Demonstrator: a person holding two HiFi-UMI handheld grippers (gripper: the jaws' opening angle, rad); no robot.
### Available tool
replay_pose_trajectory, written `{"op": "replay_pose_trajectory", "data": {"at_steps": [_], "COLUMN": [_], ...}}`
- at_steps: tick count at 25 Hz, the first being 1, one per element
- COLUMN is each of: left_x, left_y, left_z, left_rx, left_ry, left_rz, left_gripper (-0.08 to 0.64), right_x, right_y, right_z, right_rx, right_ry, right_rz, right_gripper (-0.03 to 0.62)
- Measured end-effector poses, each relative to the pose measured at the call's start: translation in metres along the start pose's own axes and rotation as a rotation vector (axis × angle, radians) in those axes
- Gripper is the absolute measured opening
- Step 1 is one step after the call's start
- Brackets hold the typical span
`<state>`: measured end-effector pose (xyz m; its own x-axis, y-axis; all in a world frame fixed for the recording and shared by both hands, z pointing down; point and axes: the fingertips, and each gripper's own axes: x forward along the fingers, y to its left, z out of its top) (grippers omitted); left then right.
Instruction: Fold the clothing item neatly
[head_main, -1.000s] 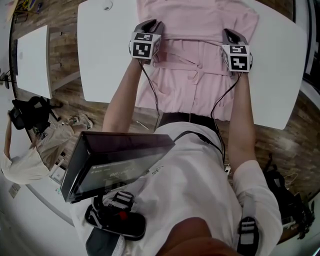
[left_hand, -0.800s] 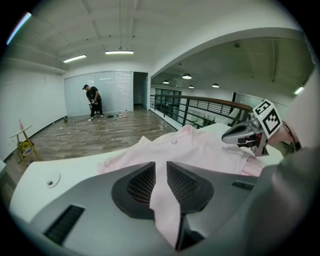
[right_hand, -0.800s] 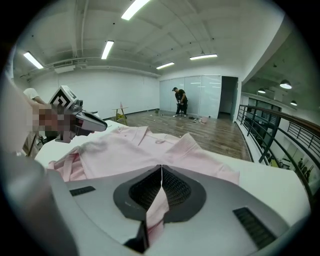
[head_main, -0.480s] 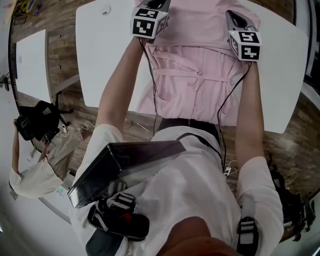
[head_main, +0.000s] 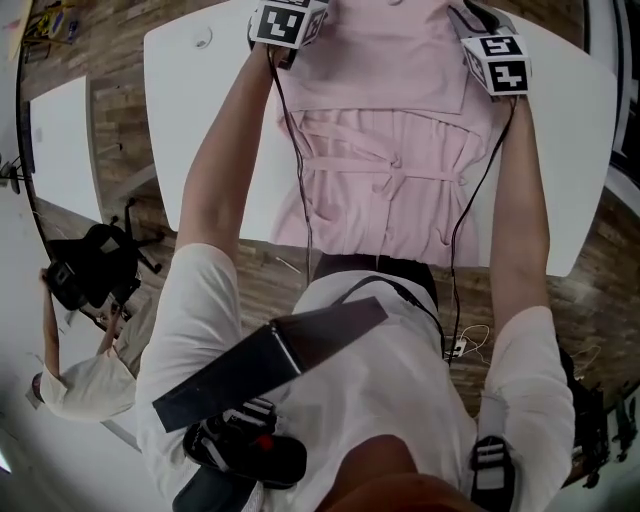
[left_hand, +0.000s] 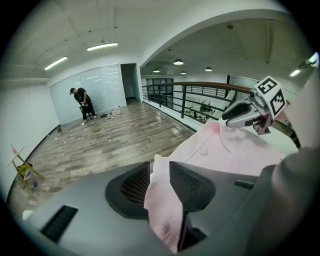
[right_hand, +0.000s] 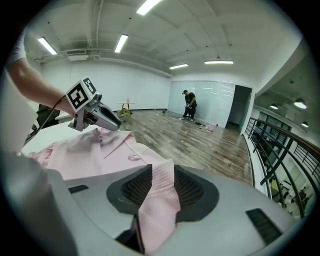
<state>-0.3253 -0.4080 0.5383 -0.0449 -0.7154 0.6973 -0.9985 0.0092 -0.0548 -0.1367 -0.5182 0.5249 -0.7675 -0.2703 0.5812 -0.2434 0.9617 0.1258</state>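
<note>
Both pairs of jaws have just been opening: my left gripper (left_hand: 160, 182) and right gripper (right_hand: 159, 187) stand parted, pink dress (head_main: 390, 130) cloth slack between them. I've carried it to the desk's (head_main: 200, 120) far side, so this fold looks laid.

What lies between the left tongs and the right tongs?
A folded-over layer of the pink garment spans from left tongs to right tongs, seen in the head view. Both tongs' jaws have just been opening, with fabric between them.
</note>
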Motion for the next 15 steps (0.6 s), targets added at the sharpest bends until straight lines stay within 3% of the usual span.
{"op": "replay_pose_trajectory", "data": {"at_steps": [6, 9, 13, 15], "left_x": [0.019, 0.023, 0.015, 0.009], "left_y": [0.008, 0.008, 0.002, -0.001], "left_z": [0.004, 0.001, 0.007, 0.013], "left_rx": [-0.031, -0.019, 0.023, 0.045], "left_ry": [0.034, 0.059, 0.032, 0.012], "left_rz": [-0.071, -0.096, -0.099, -0.099], "left_gripper": [0.114, 0.113, 0.112, 0.101], "right_x": [0.029, 0.039, 0.047, 0.051], "right_y": [-0.008, -0.008, -0.010, -0.009], "right_z": [0.000, -0.003, -0.012, -0.016], "right_rx": [0.007, 0.007, 0.004, -0.027], "right_ry": [0.047, 0.069, 0.110, 0.132], "right_rz": [0.098, 0.135, 0.156, 0.154], "right_gripper": [0.140, 0.140, 0.138, 0.084]}}
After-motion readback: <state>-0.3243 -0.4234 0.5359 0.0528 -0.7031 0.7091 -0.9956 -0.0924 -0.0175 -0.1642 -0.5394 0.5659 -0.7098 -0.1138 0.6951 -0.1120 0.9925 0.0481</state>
